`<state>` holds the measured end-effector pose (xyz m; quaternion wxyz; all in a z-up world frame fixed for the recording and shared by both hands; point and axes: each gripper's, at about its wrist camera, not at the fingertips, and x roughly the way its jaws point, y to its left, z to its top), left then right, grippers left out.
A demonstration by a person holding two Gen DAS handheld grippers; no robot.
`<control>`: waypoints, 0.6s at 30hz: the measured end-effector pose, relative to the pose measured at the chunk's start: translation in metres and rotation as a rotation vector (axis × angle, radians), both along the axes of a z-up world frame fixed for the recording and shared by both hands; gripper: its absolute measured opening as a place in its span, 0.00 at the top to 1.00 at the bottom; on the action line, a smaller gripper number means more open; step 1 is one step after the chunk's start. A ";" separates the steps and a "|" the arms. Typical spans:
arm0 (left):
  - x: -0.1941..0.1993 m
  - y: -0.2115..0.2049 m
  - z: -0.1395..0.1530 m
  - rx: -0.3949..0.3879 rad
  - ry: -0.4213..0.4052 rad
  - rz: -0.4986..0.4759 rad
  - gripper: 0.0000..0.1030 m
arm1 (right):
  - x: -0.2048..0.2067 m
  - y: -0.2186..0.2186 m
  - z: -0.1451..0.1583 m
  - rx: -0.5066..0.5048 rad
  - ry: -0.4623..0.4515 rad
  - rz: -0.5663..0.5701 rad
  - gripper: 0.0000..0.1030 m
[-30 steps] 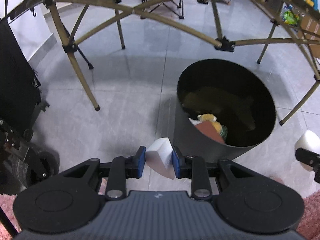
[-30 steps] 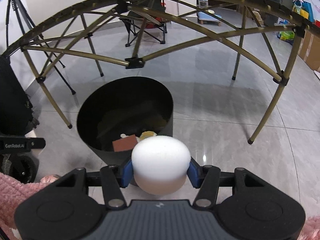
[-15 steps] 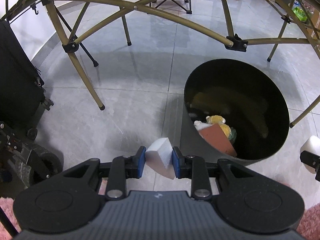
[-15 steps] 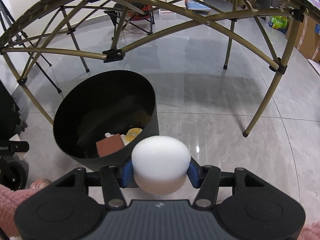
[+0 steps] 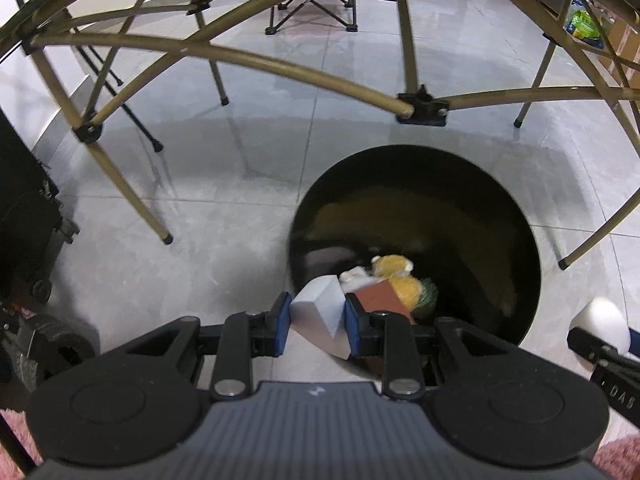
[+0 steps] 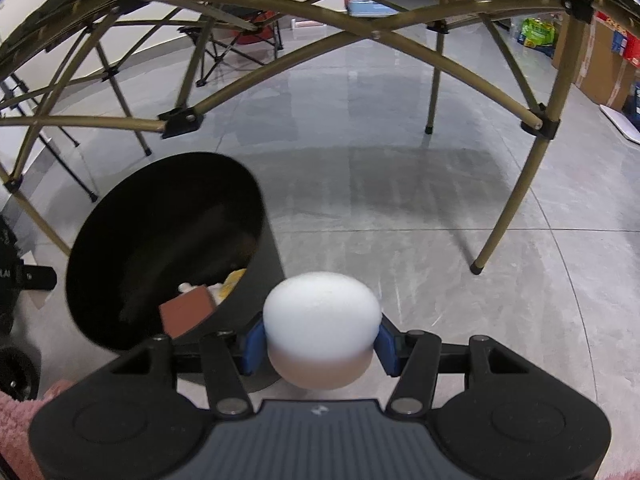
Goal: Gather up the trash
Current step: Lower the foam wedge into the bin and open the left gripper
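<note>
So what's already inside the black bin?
Inside the black bin: a brown block, a yellow plush piece, something green and something white. Anything beneath them is hidden.

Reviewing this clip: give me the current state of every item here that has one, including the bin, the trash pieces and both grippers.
Black bin: upright, open-topped, partly filled.
White foam wedge: clamped in left gripper, at the bin's near rim.
White foam dome: clamped in right gripper, beside the bin, not over it.
Brown block: lying inside bin.
Yellow plush: lying inside bin.

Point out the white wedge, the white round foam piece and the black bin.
white wedge (image 5: pixel 318 306), left wrist view, front face.
white round foam piece (image 6: pixel 322 320), right wrist view, domed top.
black bin (image 6: pixel 269 256), right wrist view, outer wall.
</note>
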<state>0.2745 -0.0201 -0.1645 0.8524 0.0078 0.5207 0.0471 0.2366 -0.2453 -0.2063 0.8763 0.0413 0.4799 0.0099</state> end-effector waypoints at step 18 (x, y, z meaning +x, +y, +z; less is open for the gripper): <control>0.039 -0.063 -0.019 -0.015 0.048 -0.054 0.72 | 0.016 -0.036 -0.012 -0.006 -0.013 -0.098 0.47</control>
